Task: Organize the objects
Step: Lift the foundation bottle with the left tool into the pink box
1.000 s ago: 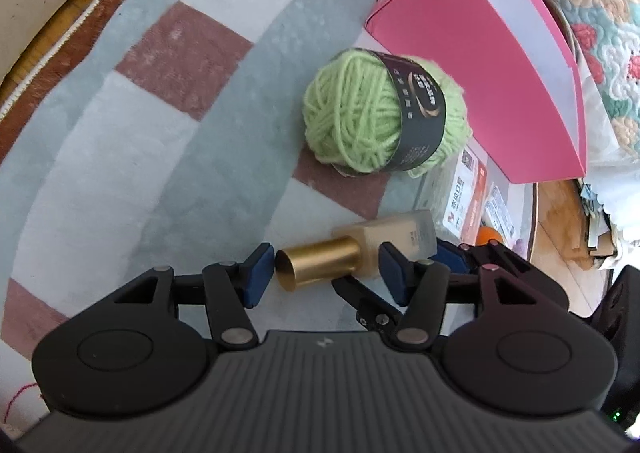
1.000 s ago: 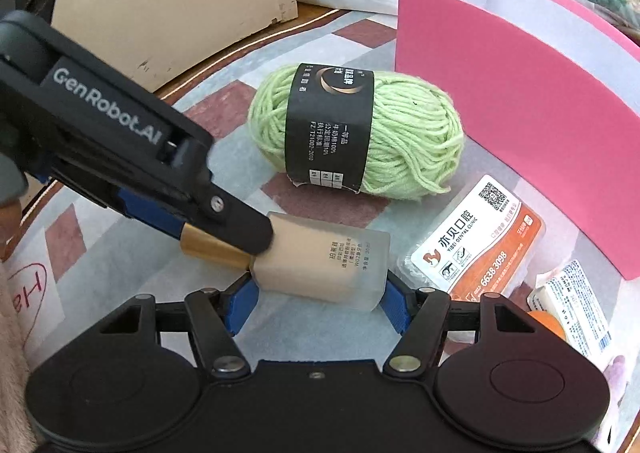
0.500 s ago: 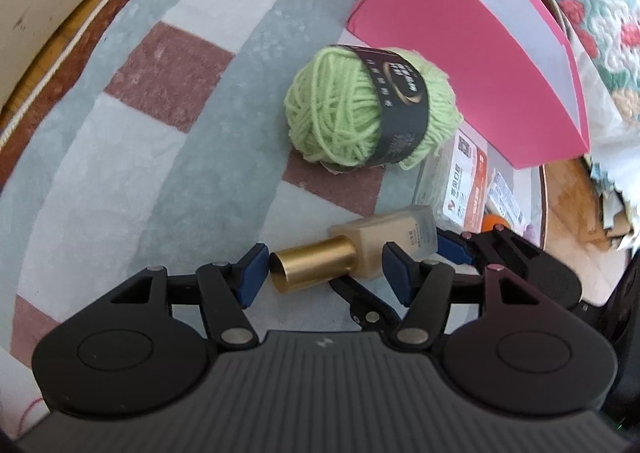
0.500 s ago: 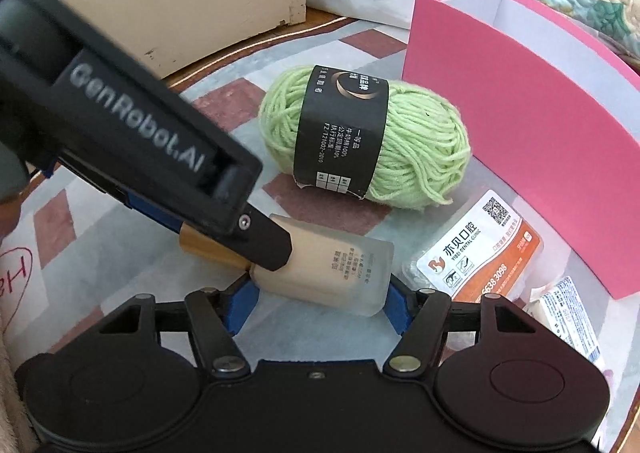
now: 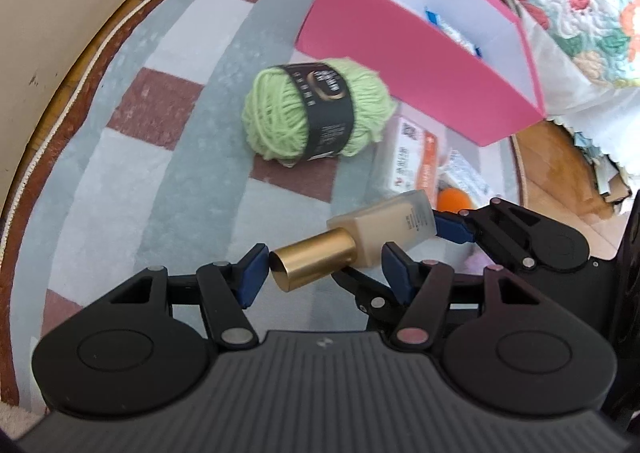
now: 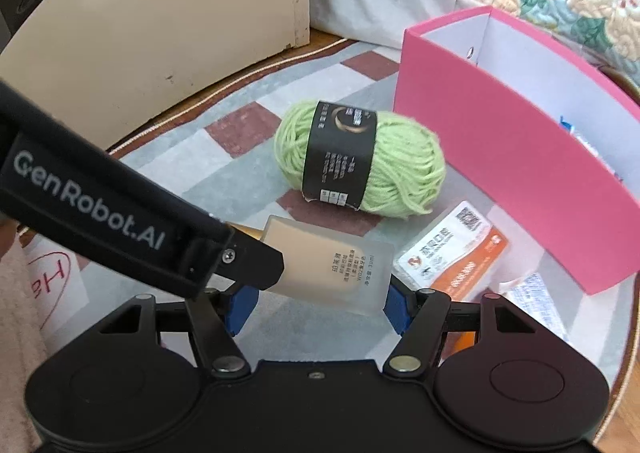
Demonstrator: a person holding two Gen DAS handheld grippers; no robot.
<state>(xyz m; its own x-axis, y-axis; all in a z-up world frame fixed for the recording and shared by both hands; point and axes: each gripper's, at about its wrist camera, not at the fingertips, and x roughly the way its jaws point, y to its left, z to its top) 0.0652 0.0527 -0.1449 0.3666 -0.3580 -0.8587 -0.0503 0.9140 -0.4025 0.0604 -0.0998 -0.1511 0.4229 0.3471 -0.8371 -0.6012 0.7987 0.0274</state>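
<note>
Bottle [image 6: 332,265] held off the rug, long axis crosswise. Right gripper [image 6: 316,305] clamped end-to-end on the frosted body; left gripper [image 5: 324,269] straddling the gold cap [image 5: 314,263], contact uncertain. Pink box [image 6: 516,189] far right, open-topped; right hand nearer.

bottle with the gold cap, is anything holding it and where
Both. The right hand-held gripper clamps the frosted body of the bottle. The left hand-held gripper holds its gold cap end, lengthwise between the pads.
</note>
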